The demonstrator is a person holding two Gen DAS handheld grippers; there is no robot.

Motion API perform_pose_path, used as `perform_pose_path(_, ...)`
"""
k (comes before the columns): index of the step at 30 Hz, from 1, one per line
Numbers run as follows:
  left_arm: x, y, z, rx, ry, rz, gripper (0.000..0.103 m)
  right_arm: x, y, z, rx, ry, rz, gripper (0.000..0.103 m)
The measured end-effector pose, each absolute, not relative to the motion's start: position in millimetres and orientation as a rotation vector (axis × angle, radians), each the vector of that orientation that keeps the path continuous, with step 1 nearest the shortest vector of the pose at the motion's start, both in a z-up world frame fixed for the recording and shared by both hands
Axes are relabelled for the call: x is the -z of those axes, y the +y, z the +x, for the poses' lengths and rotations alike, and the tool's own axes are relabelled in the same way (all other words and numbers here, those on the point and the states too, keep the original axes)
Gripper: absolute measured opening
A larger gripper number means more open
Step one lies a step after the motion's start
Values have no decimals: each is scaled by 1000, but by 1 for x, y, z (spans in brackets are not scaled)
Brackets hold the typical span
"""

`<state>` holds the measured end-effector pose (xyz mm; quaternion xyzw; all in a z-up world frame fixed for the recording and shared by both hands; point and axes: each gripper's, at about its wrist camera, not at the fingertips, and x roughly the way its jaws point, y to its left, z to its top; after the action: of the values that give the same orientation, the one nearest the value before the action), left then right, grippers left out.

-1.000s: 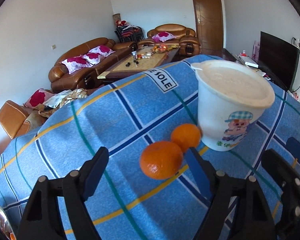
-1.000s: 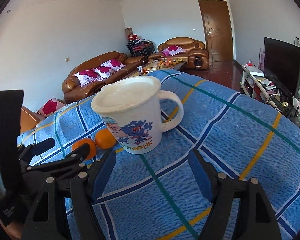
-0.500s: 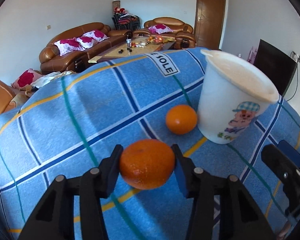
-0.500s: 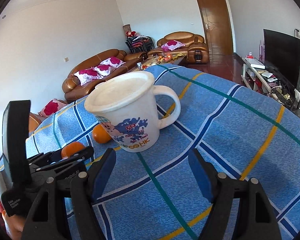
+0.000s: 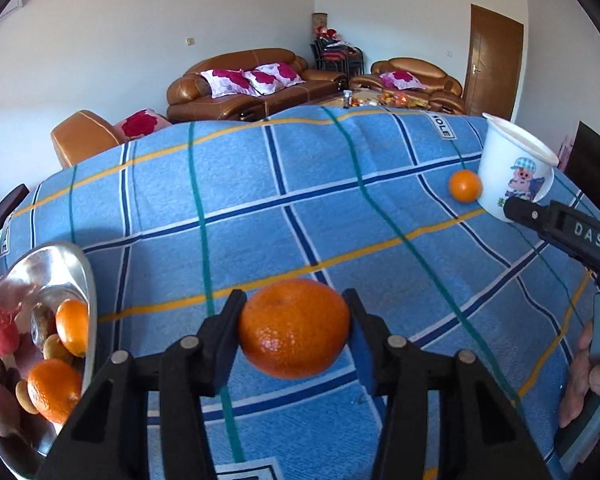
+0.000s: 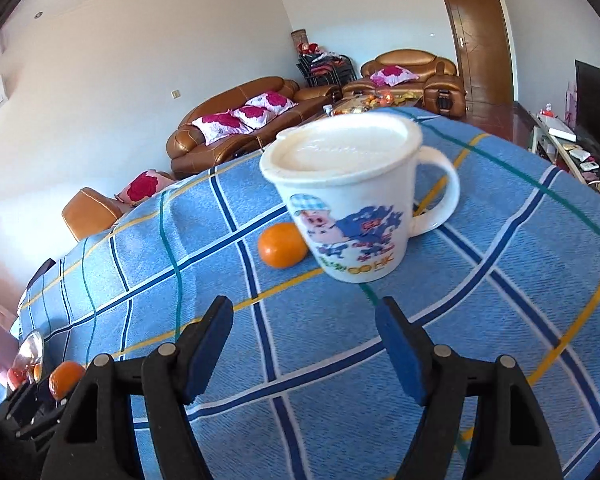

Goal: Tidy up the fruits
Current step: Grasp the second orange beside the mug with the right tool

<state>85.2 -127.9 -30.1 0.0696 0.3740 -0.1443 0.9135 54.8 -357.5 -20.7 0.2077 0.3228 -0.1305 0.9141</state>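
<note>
So the blue checked cloth [image 5: 300,184] is basically the whole workspace, and the steel bowl [image 5: 85,280] sits off to the left of the left gripper [image 5: 294,330], already loaded with fruit. That gripper has its pads pressed on both sides of an orange [image 5: 294,328], held clear of the cloth, so the job looks like carrying it left over the rim and lowering it in before letting go, not dropping from height since the pile's lumpy. The mug [image 6: 356,200] is ahead of the right gripper [image 6: 304,350], whose jaws are closing with nothing between them. The second orange [image 6: 282,245] sits touching or nearly touching the mug's left side, ahead and slightly left of those fingers.
</note>
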Motion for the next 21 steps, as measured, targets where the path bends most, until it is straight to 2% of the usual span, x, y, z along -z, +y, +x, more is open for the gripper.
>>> perform_pose_path(9, 25, -112, 89, 221, 715, 182, 50, 36, -329, 125, 445, 700, 565, 70)
perform_pose_path(19, 34, -87, 115, 163, 808, 56, 50, 38, -321, 175, 700, 741, 502, 68)
perform_pose_path(21, 36, -87, 116, 163, 813, 53, 50, 36, -320, 179, 735, 747, 496, 64)
